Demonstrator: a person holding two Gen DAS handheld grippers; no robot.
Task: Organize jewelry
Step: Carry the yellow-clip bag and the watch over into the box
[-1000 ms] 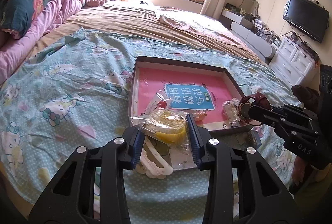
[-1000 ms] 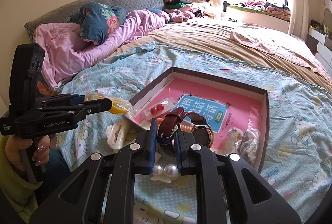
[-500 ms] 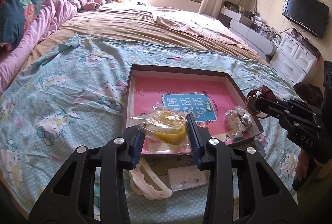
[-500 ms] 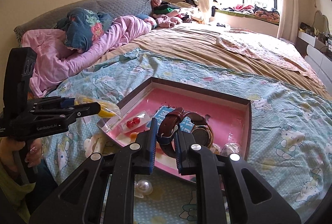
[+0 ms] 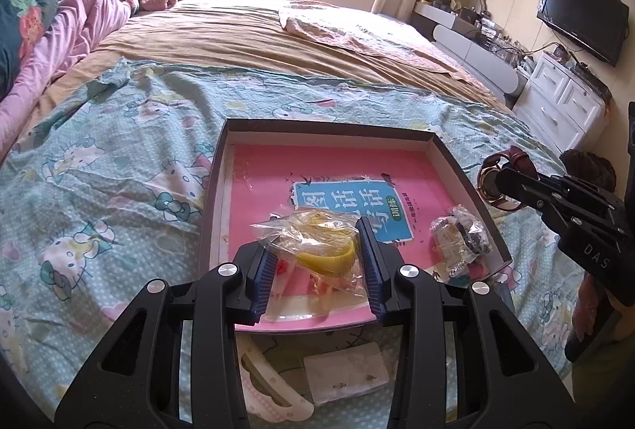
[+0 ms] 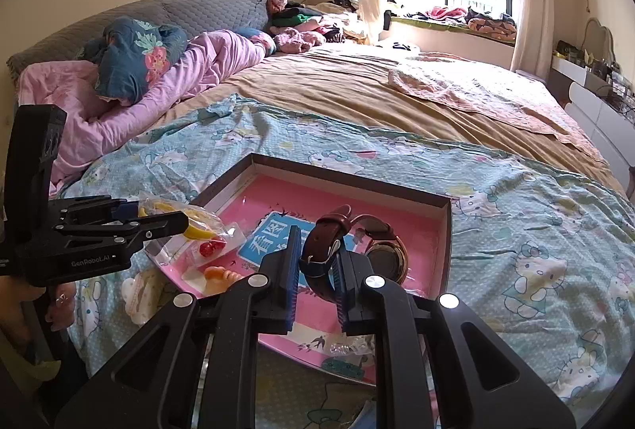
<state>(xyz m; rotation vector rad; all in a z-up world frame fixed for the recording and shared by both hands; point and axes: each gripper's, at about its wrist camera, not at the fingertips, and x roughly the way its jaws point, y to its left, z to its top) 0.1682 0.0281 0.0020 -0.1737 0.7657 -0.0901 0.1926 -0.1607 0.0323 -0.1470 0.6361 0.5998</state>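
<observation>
Left tongs (image 5: 319, 262) pinch a clear plastic bag with a yellow bangle (image 5: 325, 248), held over the near-left part of the shallow box (image 5: 216, 167) that sits on the bed (image 5: 99, 171). Right tongs (image 6: 315, 270) pinch the brown-strap watch (image 6: 329, 242) by its strap; the round dial hangs to the right of the fingers, above the box's near-right area. Box floor is lined with a pink book (image 5: 341, 167). A small bag of dark trinkets (image 5: 460, 238) lies at the box's right edge. On the bed, just outside the box's near edge: a white hair clip (image 5: 270, 389) and a flat white packet (image 5: 345, 369).
</observation>
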